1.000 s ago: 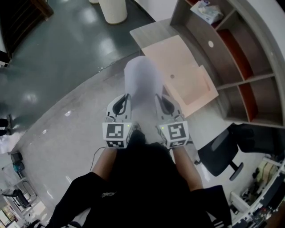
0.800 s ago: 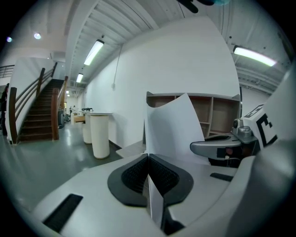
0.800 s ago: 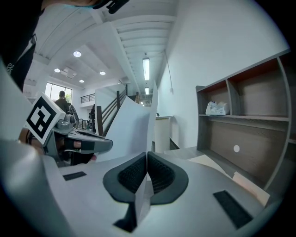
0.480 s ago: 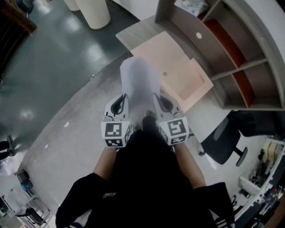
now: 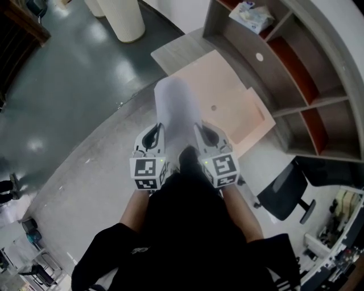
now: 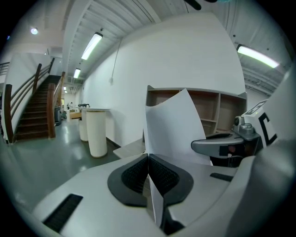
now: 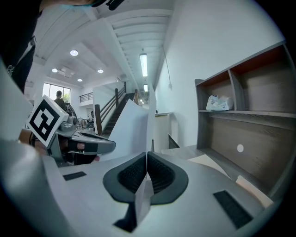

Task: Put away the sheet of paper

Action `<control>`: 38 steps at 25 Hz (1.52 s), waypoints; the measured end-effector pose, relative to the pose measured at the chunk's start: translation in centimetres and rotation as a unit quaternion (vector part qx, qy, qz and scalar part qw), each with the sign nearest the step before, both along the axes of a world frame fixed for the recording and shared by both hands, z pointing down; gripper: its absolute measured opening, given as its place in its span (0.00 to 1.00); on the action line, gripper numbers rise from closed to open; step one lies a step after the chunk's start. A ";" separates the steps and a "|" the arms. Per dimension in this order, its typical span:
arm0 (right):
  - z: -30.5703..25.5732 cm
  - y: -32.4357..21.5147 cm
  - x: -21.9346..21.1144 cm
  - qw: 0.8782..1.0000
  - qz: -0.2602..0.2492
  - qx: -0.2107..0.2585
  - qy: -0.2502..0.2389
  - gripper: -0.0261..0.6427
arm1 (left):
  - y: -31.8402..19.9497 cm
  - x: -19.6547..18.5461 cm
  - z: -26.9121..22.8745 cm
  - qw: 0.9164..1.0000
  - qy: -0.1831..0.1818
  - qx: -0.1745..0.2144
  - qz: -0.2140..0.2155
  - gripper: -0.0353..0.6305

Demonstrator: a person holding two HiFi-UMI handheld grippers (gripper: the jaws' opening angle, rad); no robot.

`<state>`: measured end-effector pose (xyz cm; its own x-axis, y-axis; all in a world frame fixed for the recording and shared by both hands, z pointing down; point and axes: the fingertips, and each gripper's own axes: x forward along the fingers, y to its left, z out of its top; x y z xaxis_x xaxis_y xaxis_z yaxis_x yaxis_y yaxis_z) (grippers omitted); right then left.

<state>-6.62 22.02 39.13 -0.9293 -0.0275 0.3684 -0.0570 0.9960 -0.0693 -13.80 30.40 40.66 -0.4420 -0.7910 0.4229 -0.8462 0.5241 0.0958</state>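
The person stands on a grey floor [image 5: 85, 170], arms in black sleeves stretched forward, one gripper in each hand. The left gripper [image 5: 154, 132] and the right gripper [image 5: 206, 132] are side by side, near each other, with the paper [image 5: 177, 111] between them. Each marker cube [image 5: 148, 172] faces up toward the head camera.

In the left gripper view the black ribbed fingers [image 6: 163, 175] of the left gripper [image 6: 148, 159] are clenched on one side edge of the paper [image 6: 173, 127]. The sheet rises from them and leans over toward the right gripper at the picture's right. In the right gripper view the fingers [image 7: 129, 175] of the right gripper [image 7: 146, 162] are likewise clamped on the other edge of the paper [image 7: 132, 127], which stands up and spreads toward the left gripper. So the sheet is held in the air by both grippers, in front of the person, touching no surface.

Ahead lies a grey desk [image 5: 176, 54] with peach boards [image 5: 227, 91] lying flat on it. In the head view the paper's far end overlaps the desk's near side. To the right of the desk stands a shelf [image 5: 296, 68] with a pale packet [image 5: 253, 16] in an upper compartment. A dark chair [image 5: 284, 193] is on the floor at the right. A white column [image 5: 122, 17] stands beyond the desk, and stairs [image 6: 37, 115] rise farther off.
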 end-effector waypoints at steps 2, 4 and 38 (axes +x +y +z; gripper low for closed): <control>0.4 -1.1 -1.0 1.000 -0.001 -0.006 0.003 0.06 | -1.3 -1.0 0.2 1.000 0.001 -0.003 0.000 0.12; 0.6 -2.5 -1.9 1.000 -0.003 -0.009 0.006 0.07 | -2.8 -2.0 0.5 1.000 0.004 -0.007 0.001 0.12; 7.4 -20.7 -4.3 0.979 0.134 -0.152 0.009 0.07 | -24.4 -9.5 4.4 0.981 0.022 -0.131 0.141 0.12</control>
